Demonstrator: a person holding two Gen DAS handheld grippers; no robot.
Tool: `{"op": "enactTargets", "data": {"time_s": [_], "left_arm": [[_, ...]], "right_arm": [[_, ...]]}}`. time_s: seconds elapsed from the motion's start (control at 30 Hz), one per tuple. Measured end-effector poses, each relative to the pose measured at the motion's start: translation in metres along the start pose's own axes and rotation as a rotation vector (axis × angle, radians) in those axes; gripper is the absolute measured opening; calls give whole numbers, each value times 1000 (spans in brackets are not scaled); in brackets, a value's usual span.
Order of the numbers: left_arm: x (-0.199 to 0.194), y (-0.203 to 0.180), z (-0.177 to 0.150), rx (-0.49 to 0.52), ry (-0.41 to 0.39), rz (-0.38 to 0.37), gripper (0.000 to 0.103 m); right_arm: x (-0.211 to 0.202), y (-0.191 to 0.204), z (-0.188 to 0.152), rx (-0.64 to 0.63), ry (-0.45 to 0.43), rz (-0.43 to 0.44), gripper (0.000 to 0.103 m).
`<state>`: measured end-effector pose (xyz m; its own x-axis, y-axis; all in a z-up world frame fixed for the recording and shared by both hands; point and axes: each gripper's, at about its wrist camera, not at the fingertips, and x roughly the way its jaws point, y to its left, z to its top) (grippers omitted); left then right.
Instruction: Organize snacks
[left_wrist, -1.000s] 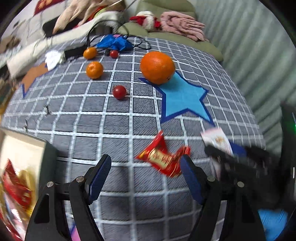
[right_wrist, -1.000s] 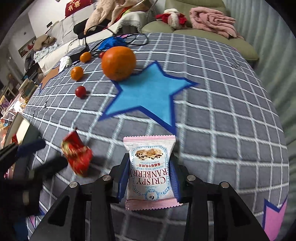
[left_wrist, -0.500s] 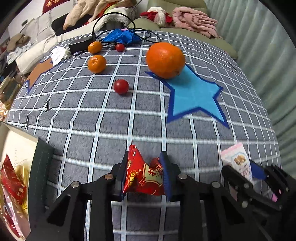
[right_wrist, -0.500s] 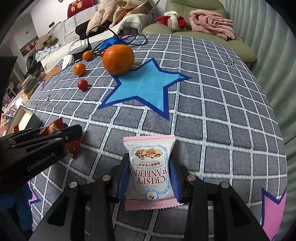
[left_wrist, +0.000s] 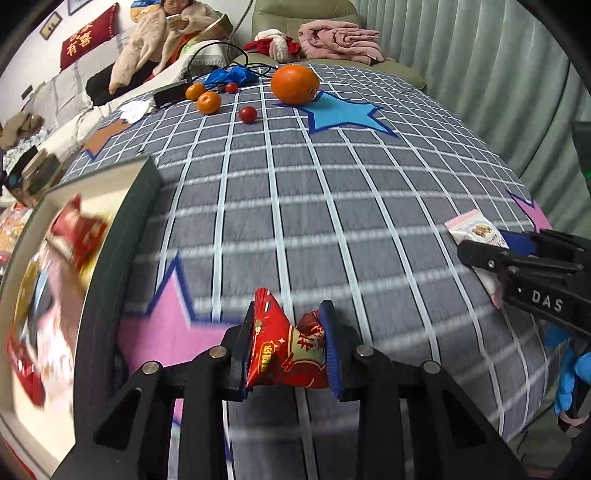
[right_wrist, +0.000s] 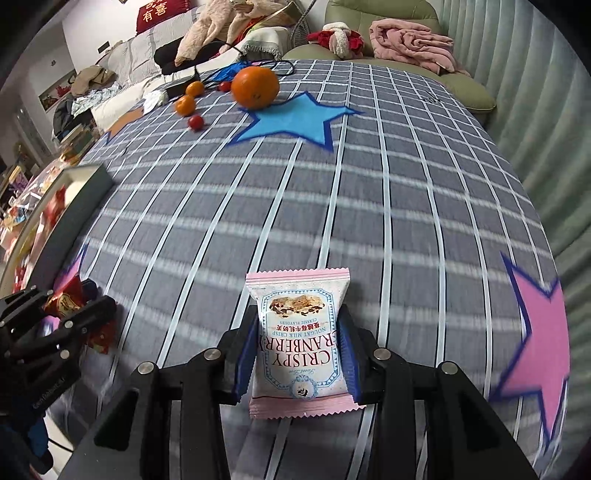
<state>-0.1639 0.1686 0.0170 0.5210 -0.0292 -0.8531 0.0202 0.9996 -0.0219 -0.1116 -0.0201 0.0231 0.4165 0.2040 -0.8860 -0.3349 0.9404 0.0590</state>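
My left gripper (left_wrist: 290, 314) is shut on a red candy wrapper (left_wrist: 286, 354) and holds it above the checked cloth, just right of the dark box (left_wrist: 110, 266) that holds several snacks. My right gripper (right_wrist: 297, 317) is shut on a pink Crispy Cranberry packet (right_wrist: 299, 339), held upright above the cloth. The right gripper shows at the right of the left wrist view (left_wrist: 491, 243) with the pink packet (left_wrist: 474, 230). The left gripper shows at the lower left of the right wrist view (right_wrist: 77, 299) with the red wrapper (right_wrist: 66, 301). The box lies further left (right_wrist: 79, 199).
A big orange (left_wrist: 294, 84), two small oranges (left_wrist: 208, 102), two cherry tomatoes (left_wrist: 248, 114), a blue bag and black cables lie at the far end of the cloth. A blue star patch (left_wrist: 343, 114) is near the orange. A person sits on the sofa behind.
My left gripper closed on the red wrapper, lifted it and carried it back toward the box. My right gripper pulled back with the pink packet still held.
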Motion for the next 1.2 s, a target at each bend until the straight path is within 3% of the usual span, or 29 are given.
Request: {"op": "enactTargets", "data": {"time_s": [0.17,0.37,0.43,0.5,0.67,0.73,0.77,1.2], "left_arm": [[-9,0,-14,1,-19,-2,34],[-11,-4,-20,21,-54,22,34],[-12,-3,-21,13,-54,25,36],[-11,-1,-20,-1,-51,25,37],[-12,-3,-21,2,-49,35,37],[-12,-3,-21,0,-47,37,37],[-12,-3,-21,0,-47,36,37],[-13,-4,-23,-5,-55,46,37]], "right_arm": [[-20,16,-38,-3,-11,-12,42],[-25,27,-49,-18,-14,-48,43],[-23,27,-47,-14,-6,-36,51],[-18,28,-46,-15,11,-45,83],[-15,27,-42,-4,0,-53,83],[-10,27,-39,-9,9,-54,93],[-7,27,-40,-10,20,-54,103],[-10,28,-49,-43,-47,-43,103]]}}
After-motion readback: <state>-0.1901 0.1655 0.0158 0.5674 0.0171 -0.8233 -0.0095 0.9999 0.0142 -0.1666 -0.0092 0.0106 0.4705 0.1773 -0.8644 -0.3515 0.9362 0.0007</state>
